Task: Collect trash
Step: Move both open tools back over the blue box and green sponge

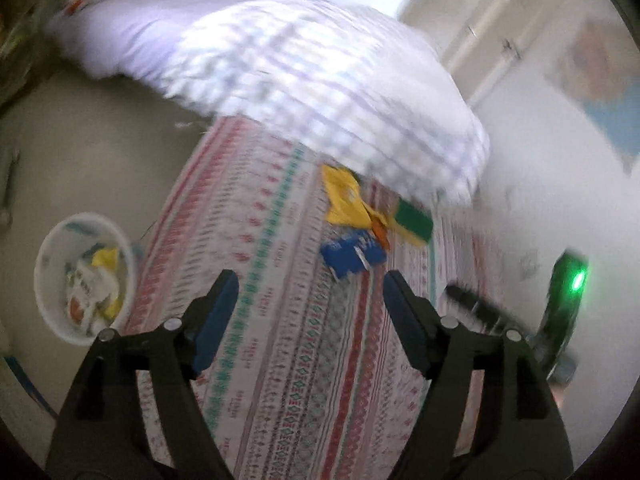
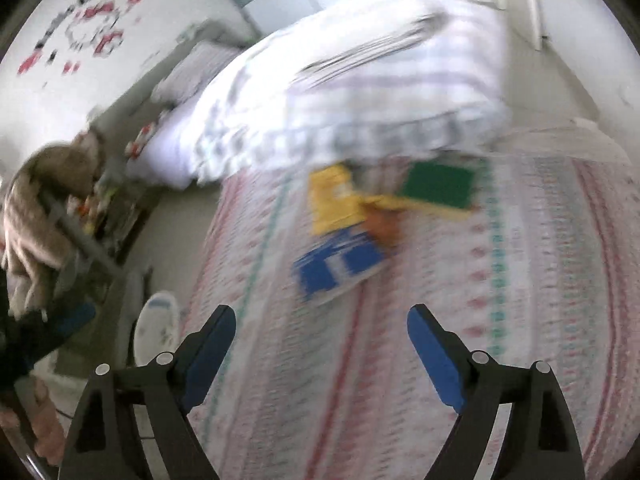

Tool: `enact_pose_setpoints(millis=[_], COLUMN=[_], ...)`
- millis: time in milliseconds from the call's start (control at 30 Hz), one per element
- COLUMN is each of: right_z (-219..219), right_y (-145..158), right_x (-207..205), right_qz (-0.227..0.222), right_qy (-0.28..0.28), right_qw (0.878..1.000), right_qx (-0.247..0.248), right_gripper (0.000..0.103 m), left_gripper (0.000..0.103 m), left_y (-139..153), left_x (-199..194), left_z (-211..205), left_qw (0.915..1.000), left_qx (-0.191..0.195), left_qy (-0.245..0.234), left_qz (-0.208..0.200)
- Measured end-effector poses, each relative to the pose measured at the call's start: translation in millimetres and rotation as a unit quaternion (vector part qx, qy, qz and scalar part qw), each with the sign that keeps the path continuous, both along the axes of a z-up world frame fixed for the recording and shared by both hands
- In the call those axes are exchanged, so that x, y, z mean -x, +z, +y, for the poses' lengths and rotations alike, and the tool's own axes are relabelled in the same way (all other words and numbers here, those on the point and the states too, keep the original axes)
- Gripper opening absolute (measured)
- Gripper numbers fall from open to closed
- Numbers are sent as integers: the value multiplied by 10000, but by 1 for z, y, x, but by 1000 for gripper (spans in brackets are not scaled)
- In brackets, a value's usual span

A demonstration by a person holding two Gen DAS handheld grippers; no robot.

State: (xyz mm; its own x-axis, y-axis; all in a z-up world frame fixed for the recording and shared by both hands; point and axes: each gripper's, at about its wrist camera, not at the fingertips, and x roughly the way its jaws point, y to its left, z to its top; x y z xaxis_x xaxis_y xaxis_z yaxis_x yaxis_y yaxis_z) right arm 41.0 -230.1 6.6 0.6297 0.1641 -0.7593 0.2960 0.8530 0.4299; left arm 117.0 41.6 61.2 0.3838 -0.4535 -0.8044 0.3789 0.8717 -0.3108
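Note:
Both views are blurred. On the patterned rug [image 1: 280, 340] lie wrappers: a blue packet [image 1: 352, 254] [image 2: 340, 266], a yellow packet [image 1: 344, 202] [image 2: 334, 204], a small orange scrap [image 1: 380, 232] [image 2: 386, 226] and a green packet [image 1: 414, 218] [image 2: 440, 186]. A white bin [image 1: 52, 300] holding several crumpled wrappers stands on the floor left of the rug. My left gripper [image 1: 310, 280] is open above the rug, short of the blue packet, nothing between its blue pads. My right gripper [image 2: 322, 316] is open too, just short of the blue packet and empty.
A bed with a white checked duvet [image 1: 320, 80] [image 2: 360, 92] overhangs the far end of the rug, right behind the wrappers. In the left wrist view the other gripper's body with a green light [image 1: 576, 280] sits at the right. A brown plush toy [image 2: 44, 196] hangs at the left.

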Motion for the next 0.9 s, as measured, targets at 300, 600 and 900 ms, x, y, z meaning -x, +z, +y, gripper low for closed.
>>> enact_pose_setpoints(millis=[300,600,900], right_z=[-73,-109,-128], right_y=[-19,-25,-59], right_x=[19,17,-2], right_qz=[99,95,391], right_qy=[-710,-1216,-1188], right_qw=[9972,9925,9920], right_qx=[-216,117,-178], right_gripper=[90,90,90], left_gripper=[77,77,77], left_y=[-65,-121,-148], left_x=[6,-8,-38], left_z=[-107,-176,-184], left_qw=[9800,9425,9373], left_qx=[-1606,-2731,-2859], left_qy=[-1147,-1818,-1873], left_qz=[-242,-644,-682])
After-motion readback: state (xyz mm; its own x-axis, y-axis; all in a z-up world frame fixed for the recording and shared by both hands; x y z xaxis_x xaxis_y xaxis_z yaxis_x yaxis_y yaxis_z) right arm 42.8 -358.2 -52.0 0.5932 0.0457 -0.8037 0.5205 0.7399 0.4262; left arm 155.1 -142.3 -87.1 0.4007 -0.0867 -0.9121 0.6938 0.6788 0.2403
